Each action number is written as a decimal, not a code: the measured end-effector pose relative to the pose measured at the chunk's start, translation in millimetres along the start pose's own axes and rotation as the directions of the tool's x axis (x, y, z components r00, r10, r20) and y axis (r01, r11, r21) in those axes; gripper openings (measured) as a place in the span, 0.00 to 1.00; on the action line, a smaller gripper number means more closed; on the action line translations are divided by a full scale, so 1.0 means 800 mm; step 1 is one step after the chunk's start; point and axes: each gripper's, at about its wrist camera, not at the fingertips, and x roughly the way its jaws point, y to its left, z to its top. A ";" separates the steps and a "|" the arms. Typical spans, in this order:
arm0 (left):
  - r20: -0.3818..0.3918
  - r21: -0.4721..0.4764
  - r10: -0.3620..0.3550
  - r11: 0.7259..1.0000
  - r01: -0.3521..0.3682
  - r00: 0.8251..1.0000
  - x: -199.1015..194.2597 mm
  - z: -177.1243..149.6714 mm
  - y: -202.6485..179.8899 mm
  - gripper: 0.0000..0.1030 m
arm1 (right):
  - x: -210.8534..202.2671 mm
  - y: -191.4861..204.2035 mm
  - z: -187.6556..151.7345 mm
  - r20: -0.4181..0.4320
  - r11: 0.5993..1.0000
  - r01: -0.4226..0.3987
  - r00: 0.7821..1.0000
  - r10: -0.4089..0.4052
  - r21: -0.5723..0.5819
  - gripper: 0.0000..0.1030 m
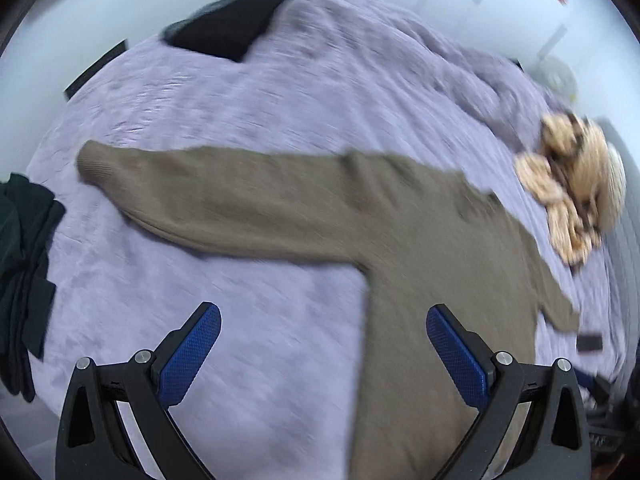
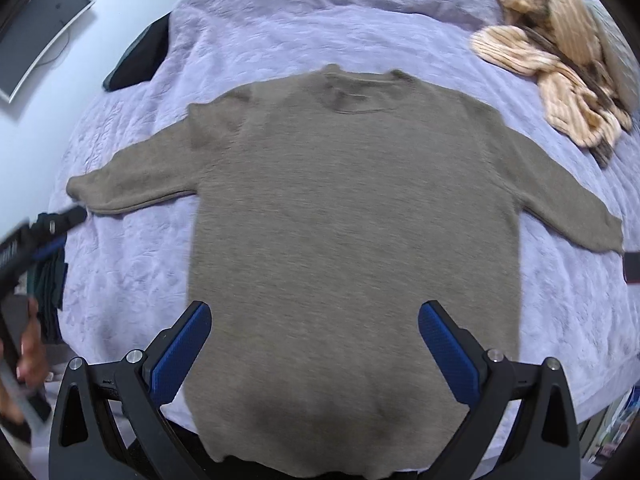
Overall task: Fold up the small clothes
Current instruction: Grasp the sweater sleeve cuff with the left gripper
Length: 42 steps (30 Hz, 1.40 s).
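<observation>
A brown-grey knit sweater (image 2: 352, 208) lies flat on the lilac bedspread (image 2: 280, 28), neck away from me, both sleeves spread out. My right gripper (image 2: 316, 320) hovers open over its lower body, nothing between the blue pads. In the left wrist view the same sweater (image 1: 420, 224) shows its left sleeve (image 1: 192, 188) stretched across the bed. My left gripper (image 1: 324, 324) is open above the bedspread by the sweater's side edge. The left gripper (image 2: 60, 216) also appears blurred at the far left of the right wrist view, held by a hand (image 2: 32, 356).
A tan striped garment (image 2: 560, 60) lies crumpled at the bed's far right. Dark folded clothes (image 1: 24, 272) sit at the left edge of the bed. A black item (image 1: 228, 26) rests at the far side. A small dark object (image 1: 590, 342) lies near the right sleeve.
</observation>
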 end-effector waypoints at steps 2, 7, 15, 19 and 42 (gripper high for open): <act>0.030 -0.073 -0.011 0.997 0.013 0.999 0.012 0.025 0.061 1.00 | 0.012 0.028 0.009 -0.002 0.999 -0.017 1.000 0.017 -0.029 1.00; 0.046 -0.306 -0.150 0.939 0.157 0.988 0.076 0.052 0.193 1.00 | 0.046 0.090 0.025 -0.032 0.994 -0.065 0.998 0.062 -0.088 1.00; 0.087 -0.364 -0.344 0.862 0.352 0.935 0.148 0.058 0.233 1.00 | 0.098 0.137 0.025 -0.124 0.987 -0.069 0.991 0.052 -0.144 1.00; 0.199 -0.341 -0.376 0.839 0.424 0.905 0.124 0.076 0.231 1.00 | 0.109 0.142 0.027 -0.129 0.988 -0.055 0.991 0.036 -0.146 1.00; 0.245 -0.122 -0.217 0.960 0.252 0.945 0.066 0.115 0.127 0.06 | 0.100 0.127 0.055 -0.042 0.993 -0.068 0.997 0.065 -0.091 1.00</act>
